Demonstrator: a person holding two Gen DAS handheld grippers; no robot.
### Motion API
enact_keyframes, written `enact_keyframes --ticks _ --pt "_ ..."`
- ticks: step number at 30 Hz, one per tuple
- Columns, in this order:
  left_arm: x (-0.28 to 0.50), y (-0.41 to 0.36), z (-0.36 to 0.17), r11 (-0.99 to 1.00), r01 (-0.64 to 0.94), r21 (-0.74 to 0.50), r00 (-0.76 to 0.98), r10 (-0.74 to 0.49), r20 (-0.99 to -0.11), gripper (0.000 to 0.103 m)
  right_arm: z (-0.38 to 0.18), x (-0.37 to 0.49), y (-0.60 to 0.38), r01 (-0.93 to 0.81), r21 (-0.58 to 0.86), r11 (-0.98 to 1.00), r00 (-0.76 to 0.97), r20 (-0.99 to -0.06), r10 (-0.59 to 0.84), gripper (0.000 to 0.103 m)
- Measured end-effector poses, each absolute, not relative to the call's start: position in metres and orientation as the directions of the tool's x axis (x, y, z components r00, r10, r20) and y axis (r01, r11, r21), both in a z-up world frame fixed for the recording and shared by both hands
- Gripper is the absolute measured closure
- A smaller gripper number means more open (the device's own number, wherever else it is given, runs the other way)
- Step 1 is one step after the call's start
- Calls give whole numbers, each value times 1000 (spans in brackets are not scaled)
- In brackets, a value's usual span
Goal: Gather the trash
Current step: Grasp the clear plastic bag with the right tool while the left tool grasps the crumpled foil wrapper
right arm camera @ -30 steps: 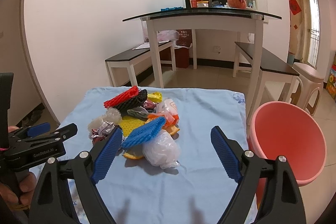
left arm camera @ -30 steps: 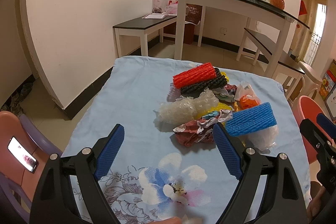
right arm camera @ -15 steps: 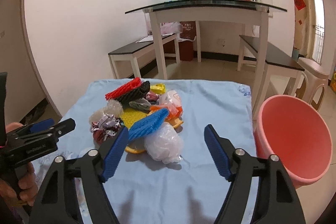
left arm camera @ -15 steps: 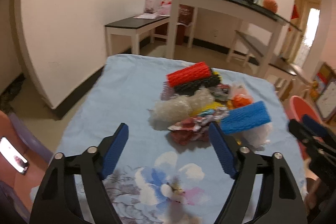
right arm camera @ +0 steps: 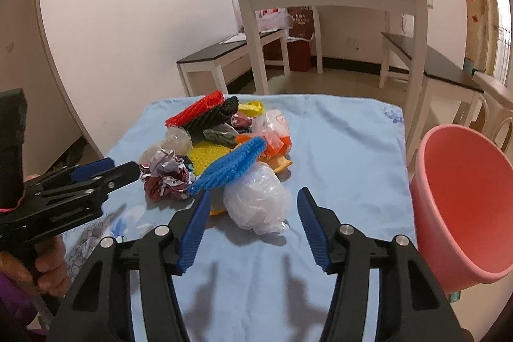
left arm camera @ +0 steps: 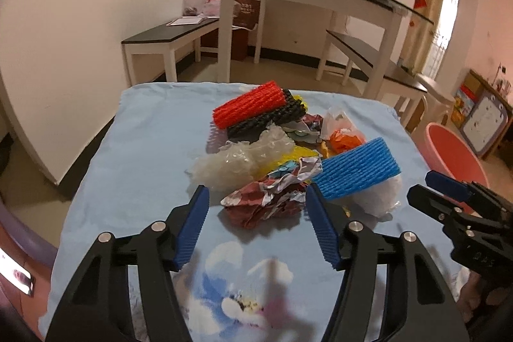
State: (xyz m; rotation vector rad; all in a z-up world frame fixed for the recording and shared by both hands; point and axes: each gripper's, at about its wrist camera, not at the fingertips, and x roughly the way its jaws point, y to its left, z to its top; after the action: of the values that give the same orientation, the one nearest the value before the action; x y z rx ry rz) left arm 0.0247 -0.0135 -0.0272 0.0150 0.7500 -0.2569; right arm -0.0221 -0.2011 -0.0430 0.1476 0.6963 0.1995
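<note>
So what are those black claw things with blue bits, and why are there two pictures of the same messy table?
They are grabbers, and a person holds one in each hand. Each has a camera looking along its fingers, so you get two views. One picture looks out from the left gripper, the other from the right gripper. On the blue tablecloth lies a pile of trash: a crumpled paper wrapper, a white plastic bag, a blue foam net and a red foam net. A pink bucket waits beside the table. Both grabbers are closing but hold nothing yet.
</note>
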Motion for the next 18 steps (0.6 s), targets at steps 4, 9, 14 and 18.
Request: enact_keyframes --ticks 4,9,14,18 --pt "37 -19 -37 964 260 -57 686 -226 -692 48 -49 -16 -204 -147 227 963 723 -639 261 47" --pt "49 -13 -53 964 249 -89 644 -233 -729 78 -57 -5 -197 -165 229 959 695 -663 278 47" --pt "51 -3 -54 964 231 -130 637 -250 -729 92 -64 9 -194 -170 236 957 672 -682 288 47" --pt "45 4 -49 961 223 -160 634 -268 -726 99 -69 15 -193 -178 266 947 646 -694 316 78"
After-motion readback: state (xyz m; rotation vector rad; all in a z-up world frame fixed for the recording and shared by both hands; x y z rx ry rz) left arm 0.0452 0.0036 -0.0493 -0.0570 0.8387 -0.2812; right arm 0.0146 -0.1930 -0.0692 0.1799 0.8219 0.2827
